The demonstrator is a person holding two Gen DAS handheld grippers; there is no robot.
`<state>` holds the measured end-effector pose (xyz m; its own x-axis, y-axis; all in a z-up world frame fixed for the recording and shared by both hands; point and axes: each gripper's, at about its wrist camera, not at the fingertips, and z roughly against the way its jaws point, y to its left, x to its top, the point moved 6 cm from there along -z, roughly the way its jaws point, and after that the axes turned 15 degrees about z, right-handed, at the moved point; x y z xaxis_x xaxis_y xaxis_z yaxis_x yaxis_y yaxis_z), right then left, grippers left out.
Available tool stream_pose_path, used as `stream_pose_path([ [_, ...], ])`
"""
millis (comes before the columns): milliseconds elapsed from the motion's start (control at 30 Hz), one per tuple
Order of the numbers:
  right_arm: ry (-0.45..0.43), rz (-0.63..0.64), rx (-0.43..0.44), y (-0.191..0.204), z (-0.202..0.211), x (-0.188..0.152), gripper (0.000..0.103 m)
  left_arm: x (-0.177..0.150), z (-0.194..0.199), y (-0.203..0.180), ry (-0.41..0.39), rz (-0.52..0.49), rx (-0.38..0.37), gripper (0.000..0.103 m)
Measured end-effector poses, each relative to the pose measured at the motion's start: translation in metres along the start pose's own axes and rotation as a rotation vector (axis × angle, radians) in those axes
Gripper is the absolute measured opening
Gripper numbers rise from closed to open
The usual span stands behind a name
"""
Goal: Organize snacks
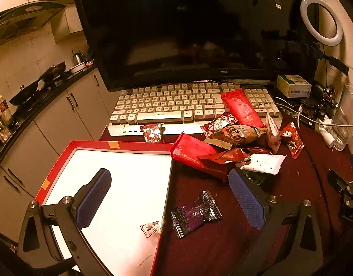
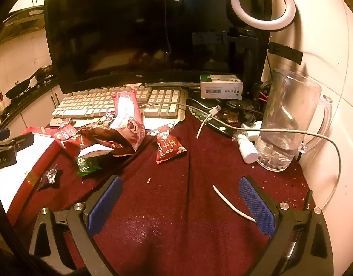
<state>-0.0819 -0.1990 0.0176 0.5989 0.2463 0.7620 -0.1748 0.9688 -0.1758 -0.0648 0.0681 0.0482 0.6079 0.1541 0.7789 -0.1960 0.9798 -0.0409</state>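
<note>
Here the left gripper hangs with its jaws spread wide and nothing between them, one blue pad over the white floor of the red-rimmed box, the other over the maroon cloth. A dark purple candy wrapper lies on the cloth just outside the box's right wall, between the two pads. A small pale wrapper rests inside the box against that same wall.

The snack pile sits at the box's far right corner, spilling onto the front edge of the keyboard: red packets, a brown crinkled bag and a white packet. One small red packet lies alone against the keyboard's front edge.

The right gripper is likewise wide open and empty, over bare cloth near the tabletop's front edge. Ahead of it a red packet lies apart from the pile, and a green packet lies at the pile's near side. A clear glass pitcher stands at the right edge, with a white cable draped across its front.
</note>
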Motion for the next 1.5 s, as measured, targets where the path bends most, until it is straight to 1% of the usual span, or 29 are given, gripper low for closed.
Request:
stream_pose_path([
  [200,0.021,0.017,0.013,0.005,-0.009,0.008,0.102,0.002,0.003,-0.003,-0.008,-0.005,-0.020,0.103],
  [400,0.006,0.045,0.009,0.009,-0.012,0.021,0.102,0.005,0.002,-0.006,-0.019,-0.010,-0.020,0.103],
  [933,0.017,0.050,0.011,0.004,-0.022,0.026,0.102,0.006,-0.007,-0.018,-0.031,-0.042,-0.009,0.103],
  [1033,0.033,0.080,0.016,0.005,-0.030,0.031,0.102,0.003,-0.014,-0.023,-0.007,-0.058,-0.017,0.103],
  [1133,0.068,0.126,0.014,0.003,-0.046,0.038,0.102,-0.001,-0.020,-0.029,0.016,-0.085,-0.031,0.103],
  [1267,0.117,0.130,0.068,-0.007,-0.073,0.046,0.102,-0.006,-0.024,-0.039,0.057,-0.121,-0.083,0.103],
  [1333,0.125,0.122,0.097,-0.011,-0.083,0.048,0.102,-0.006,-0.023,-0.047,0.056,-0.142,-0.101,0.103],
  [1400,0.141,0.107,0.115,-0.016,-0.094,0.049,0.102,-0.006,-0.022,-0.057,0.051,-0.177,-0.099,0.103],
  [1500,0.157,0.081,0.158,-0.018,-0.107,0.050,0.102,-0.011,-0.023,-0.077,0.068,-0.230,-0.121,0.103],
])
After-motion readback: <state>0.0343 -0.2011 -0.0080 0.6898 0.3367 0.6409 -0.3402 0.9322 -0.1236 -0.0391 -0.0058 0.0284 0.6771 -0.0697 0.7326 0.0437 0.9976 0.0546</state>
